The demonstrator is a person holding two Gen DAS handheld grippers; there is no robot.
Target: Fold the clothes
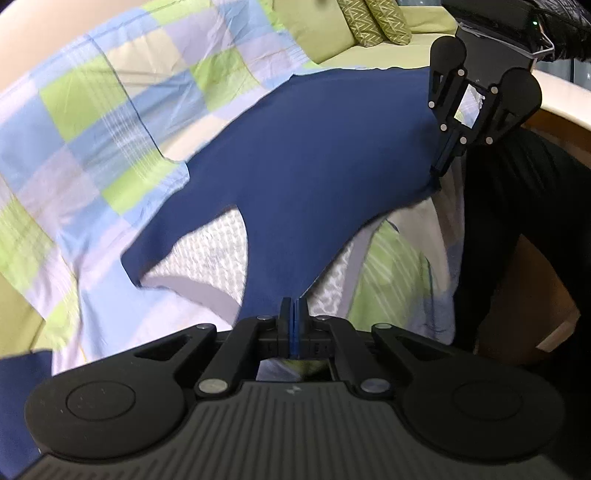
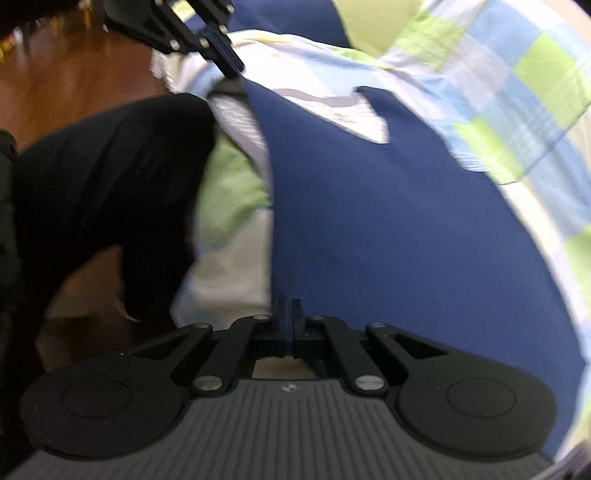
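Checkered blue-green-white bedsheet (image 1: 110,122) fills my view, green sofa (image 1: 325,26) behind it. Navy garment (image 1: 314,155) hangs stretched above the sheet between both tools. My left gripper (image 1: 294,314) is clamped tight on its lower edge; right gripper (image 2: 289,314) is pinched closed on the opposite edge.

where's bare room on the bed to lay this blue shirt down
Free: the checked bedspread beyond the blue shirt, up toward the green pillows. Crowded: the near edge, where the white patterned garment lies under the shirt.
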